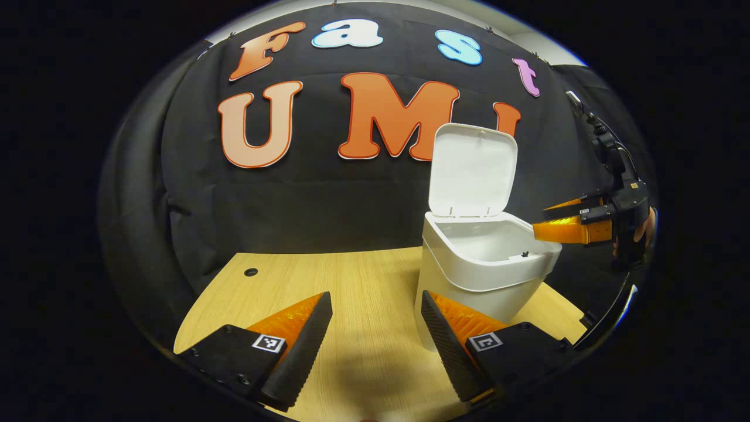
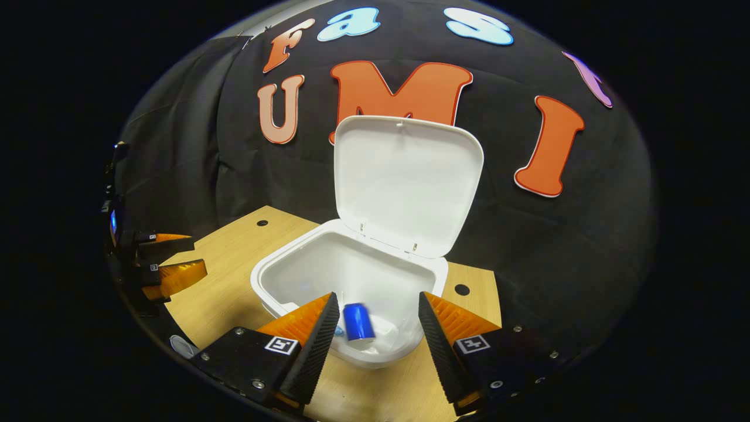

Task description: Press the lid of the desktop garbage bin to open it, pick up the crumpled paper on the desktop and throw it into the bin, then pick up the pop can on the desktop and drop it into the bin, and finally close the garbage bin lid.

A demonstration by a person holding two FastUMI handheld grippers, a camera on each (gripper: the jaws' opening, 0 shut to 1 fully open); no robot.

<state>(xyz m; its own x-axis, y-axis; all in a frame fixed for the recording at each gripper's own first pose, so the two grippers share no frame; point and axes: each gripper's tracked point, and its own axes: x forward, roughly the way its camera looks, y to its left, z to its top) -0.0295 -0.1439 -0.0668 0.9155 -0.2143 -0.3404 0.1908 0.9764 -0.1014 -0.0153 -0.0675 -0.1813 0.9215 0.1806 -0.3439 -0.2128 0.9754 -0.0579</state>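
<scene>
Wooden bench [image 1: 363,281] carries the white garbage bin [image 1: 469,293], lid [image 2: 404,181] standing upright and open. Right tool [image 2: 378,334] poised above the bin's mouth, tilted down into it, fingers spread wide and released, gripping nothing. Left tool [image 1: 375,340] low over the bench just beside the bin, fingers likewise apart and empty. Blue pop can [image 2: 358,322] lies inside the bin on crumpled paper [image 2: 384,334]

Blue pop can [image 2: 358,322] inside open bin [image 2: 265,275], between spread right tongs [image 2: 378,328]
</scene>
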